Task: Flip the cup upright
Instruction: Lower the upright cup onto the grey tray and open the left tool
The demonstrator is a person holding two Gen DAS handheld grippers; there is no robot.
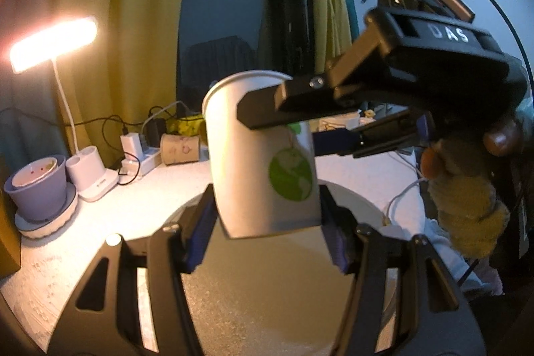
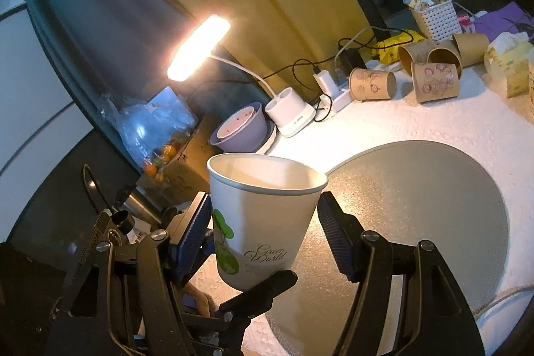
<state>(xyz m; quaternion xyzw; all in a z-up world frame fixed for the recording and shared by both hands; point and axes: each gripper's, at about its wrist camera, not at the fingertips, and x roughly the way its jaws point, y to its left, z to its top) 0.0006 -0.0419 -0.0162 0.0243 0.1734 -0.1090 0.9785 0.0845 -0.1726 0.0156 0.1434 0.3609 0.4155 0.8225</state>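
Observation:
A white paper cup (image 1: 263, 155) with a green globe print is held in the air, mouth up and slightly tilted, above the round grey mat (image 1: 267, 289). My left gripper (image 1: 267, 229) is shut on the cup's lower body, its blue pads against both sides. My right gripper (image 1: 283, 125) comes in from the right and straddles the upper half of the cup. In the right wrist view the cup (image 2: 263, 222) stands between the right gripper's (image 2: 263, 216) blue pads with small gaps, so it looks open. The left gripper's fingers (image 2: 260, 289) show under the cup.
A lit desk lamp (image 1: 53, 45) on a white base (image 1: 93, 175), a purple pot (image 1: 36, 186), chargers and cables (image 1: 137, 149) and brown paper cups (image 2: 430, 75) lie along the back of the white table (image 1: 140, 209). A white basket (image 2: 434, 15) stands at the far right.

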